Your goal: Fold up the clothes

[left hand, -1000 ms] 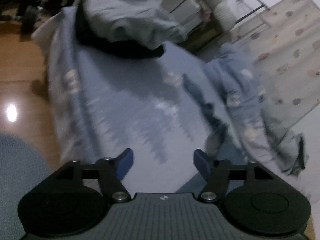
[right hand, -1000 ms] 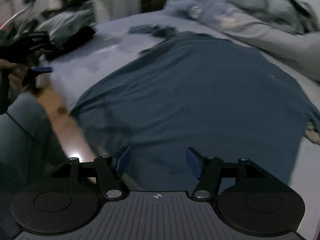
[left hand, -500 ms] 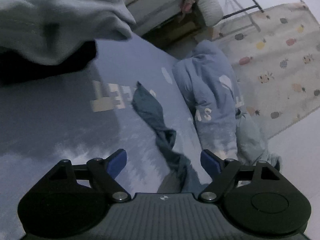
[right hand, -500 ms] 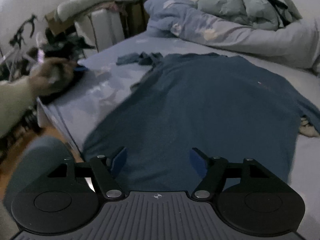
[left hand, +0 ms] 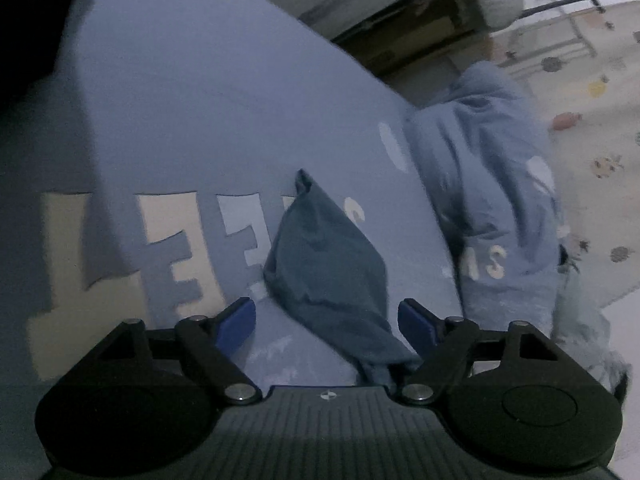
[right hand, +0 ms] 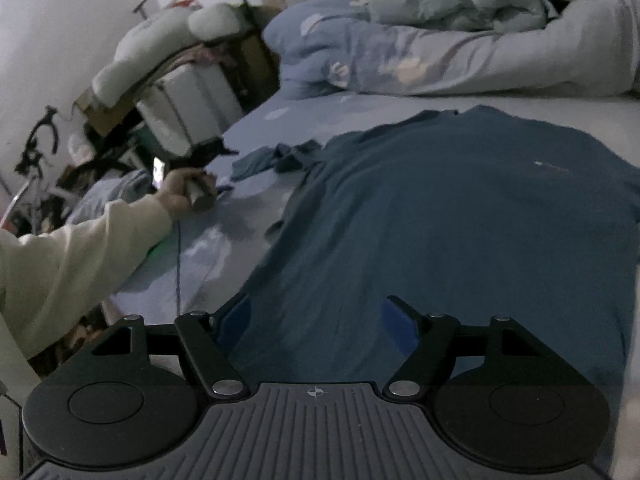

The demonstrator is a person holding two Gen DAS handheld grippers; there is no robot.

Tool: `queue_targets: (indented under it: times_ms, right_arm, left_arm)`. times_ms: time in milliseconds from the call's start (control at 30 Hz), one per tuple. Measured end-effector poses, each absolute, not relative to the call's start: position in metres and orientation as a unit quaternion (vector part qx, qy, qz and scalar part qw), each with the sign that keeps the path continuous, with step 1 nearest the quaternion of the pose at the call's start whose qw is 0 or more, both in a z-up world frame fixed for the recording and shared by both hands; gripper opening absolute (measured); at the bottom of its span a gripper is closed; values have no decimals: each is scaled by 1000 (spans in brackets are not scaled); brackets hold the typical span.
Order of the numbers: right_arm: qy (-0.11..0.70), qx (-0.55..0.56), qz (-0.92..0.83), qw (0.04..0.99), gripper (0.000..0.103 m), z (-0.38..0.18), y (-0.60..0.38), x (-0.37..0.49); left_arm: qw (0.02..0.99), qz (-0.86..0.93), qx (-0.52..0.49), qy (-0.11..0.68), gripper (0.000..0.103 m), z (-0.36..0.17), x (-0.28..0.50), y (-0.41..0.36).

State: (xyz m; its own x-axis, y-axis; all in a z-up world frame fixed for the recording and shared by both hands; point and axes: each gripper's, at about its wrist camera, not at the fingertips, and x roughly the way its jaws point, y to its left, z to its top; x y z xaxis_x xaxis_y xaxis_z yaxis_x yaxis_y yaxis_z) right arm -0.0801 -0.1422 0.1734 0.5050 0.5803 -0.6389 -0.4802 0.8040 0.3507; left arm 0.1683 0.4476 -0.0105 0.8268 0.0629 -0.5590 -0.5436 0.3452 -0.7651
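Note:
A dark blue T-shirt (right hand: 460, 216) lies spread flat on the bed. Its left sleeve (left hand: 328, 264) lies crumpled on the sheet and also shows in the right wrist view (right hand: 276, 160). My left gripper (left hand: 326, 318) is open, its jaws on either side of the sleeve, just above it. My right gripper (right hand: 316, 316) is open and empty, over the shirt's bottom hem. The person's left hand (right hand: 188, 194) holds the left gripper near the sleeve.
The bed has a light blue sheet (left hand: 192, 128) with printed letters. A bunched duvet and pillow (right hand: 400, 52) lie at the head of the bed. A blue blanket (left hand: 492, 200) hangs at the bed's edge. Boxes and clutter (right hand: 180, 112) stand beside the bed.
My left gripper has moved forward and down to the crumpled sleeve, which now lies between its jaws. My right gripper has moved closer over the shirt's hem.

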Motion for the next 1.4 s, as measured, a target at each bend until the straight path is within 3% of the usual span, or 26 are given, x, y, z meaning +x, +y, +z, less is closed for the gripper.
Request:
queue_targets:
  times_ms: [67,100,167,200,267,600,867,1067,1400]
  right_arm:
    - [392,54,293,870,85,172,-139,-73]
    - [394,53,291,870,85,171,-138,-71]
    - [396,53,286,871,85,171,-136,-65]
    - [394,52,283,873,85,172,-134,-64]
    - [388,49,284,875,85,176,-132,-63]
    - [386,47,297,872,85,177,-123,-67]
    - [406,41,313,857,85,169,-112,-76]
    - [417,29,317,851,85,166,-106,-76]
    - [425,5,324,845,86,160,-92,-69]
  left_arm:
    - [790,195,-532,233,76,-10,181,451]
    - [791,199,-528,238,69,-9,186,452]
    - [787,219,-516,259,38,-9,196,456]
    - [782,233,-510,273,17,-9,199,459]
    - [777,249,-505,283,7,-7,197,465]
    - [801,363,-429,206,5,50,125,494]
    - [792,399,-429,173,5,79,100,512]
    - [795,420,-392,194,5,93,115,511]
    - [776,474,-219,355,7,57,151,490]
